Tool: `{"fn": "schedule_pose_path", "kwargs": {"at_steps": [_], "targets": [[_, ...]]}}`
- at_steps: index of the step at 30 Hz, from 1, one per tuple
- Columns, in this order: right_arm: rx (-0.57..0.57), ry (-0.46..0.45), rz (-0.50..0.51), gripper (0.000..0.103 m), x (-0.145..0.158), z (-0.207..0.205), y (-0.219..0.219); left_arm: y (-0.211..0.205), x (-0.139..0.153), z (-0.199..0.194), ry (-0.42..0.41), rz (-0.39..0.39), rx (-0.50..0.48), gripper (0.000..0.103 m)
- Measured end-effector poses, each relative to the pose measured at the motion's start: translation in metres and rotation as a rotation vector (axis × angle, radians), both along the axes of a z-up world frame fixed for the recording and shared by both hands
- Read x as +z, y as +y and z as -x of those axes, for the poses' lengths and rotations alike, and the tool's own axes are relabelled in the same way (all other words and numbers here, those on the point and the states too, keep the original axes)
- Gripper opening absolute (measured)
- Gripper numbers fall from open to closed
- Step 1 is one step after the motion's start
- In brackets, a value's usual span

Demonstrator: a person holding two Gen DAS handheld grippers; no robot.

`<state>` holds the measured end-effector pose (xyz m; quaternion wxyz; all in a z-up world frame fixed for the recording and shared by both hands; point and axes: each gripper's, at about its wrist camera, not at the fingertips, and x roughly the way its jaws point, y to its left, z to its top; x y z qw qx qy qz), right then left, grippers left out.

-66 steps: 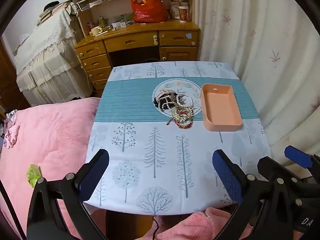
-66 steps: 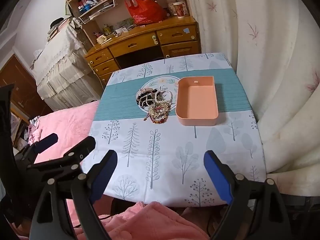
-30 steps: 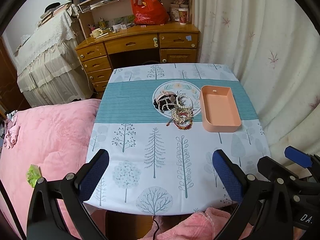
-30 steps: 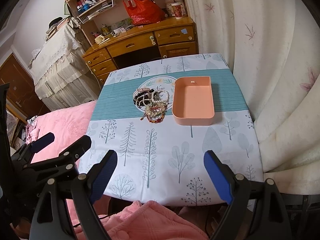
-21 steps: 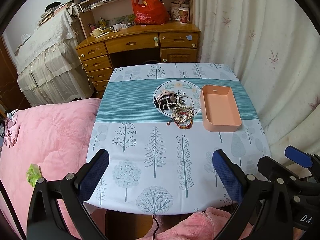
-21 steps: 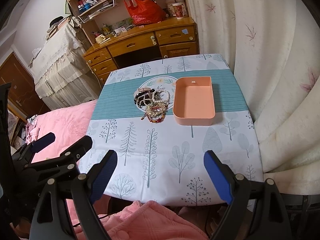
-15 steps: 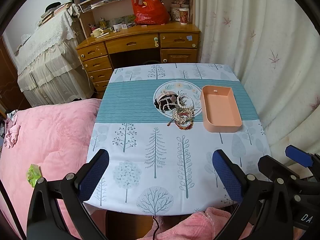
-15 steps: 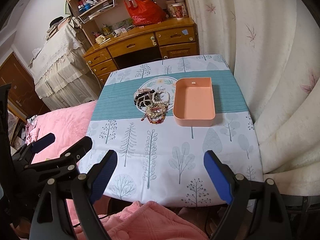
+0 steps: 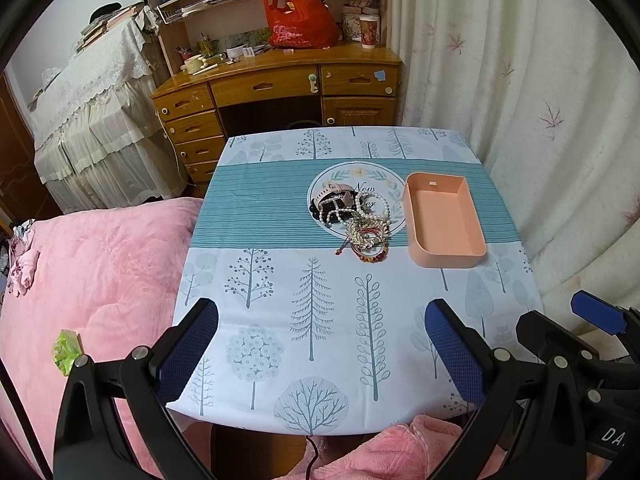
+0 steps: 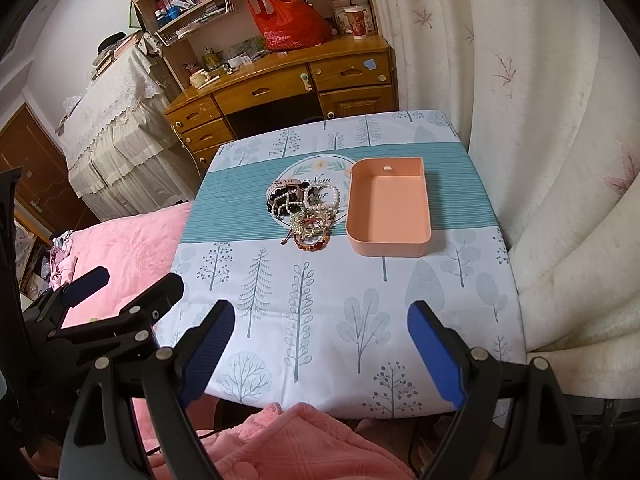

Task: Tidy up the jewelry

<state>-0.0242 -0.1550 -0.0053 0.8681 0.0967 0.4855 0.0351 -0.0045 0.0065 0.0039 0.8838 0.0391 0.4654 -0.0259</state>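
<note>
Several tangled bead bracelets (image 9: pixel 354 216) beside peach tray (image 9: pixel 444 222).

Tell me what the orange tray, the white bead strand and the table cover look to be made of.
Orange tray: likely plastic, matte, judging by its smooth uniform walls and rounded moulded corners.
White bead strand: pearl-like glossy round beads; real or imitation cannot be told.
Table cover: probably printed cloth or soft vinyl, as it drapes over the table edge; the weave is too fine to see.

Both wrist cameras looked steeply down from the near edge, side by side, sharing the whole surface (image 9: pixel 280 280) and desk (image 10: pixel 280 80) beyond.
</note>
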Motion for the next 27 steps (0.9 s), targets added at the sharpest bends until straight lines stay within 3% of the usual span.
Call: {"fn": "schedule_pose_path", "kwargs": {"at_steps": [10,16,21,24,27], "targets": [[-0.012,0.008,0.004,0.089,0.003,-0.01,0.003,0.006,-0.002,-0.013,0.023,0.01,-0.012,0.102],[-0.043,0.022,-0.026,0.089,-0.006,-0.013,0.007,0.019,-0.018,-0.02,0.098,0.031,-0.062,0.102],[-0.083,0.019,-0.053,0.089,-0.025,-0.023,0.014,0.038,-0.041,-0.028,0.149,-0.069,-0.094,0.102],[-0.074,-0.017,0.016,0.089,-0.039,-0.031,0.026,0.055,-0.054,-0.034,0.132,-0.114,-0.154,0.102],[-0.006,-0.117,0.143,0.089,-0.05,-0.037,0.051,0.073,-0.066,-0.047,0.117,-0.125,-0.216,0.102]]}}
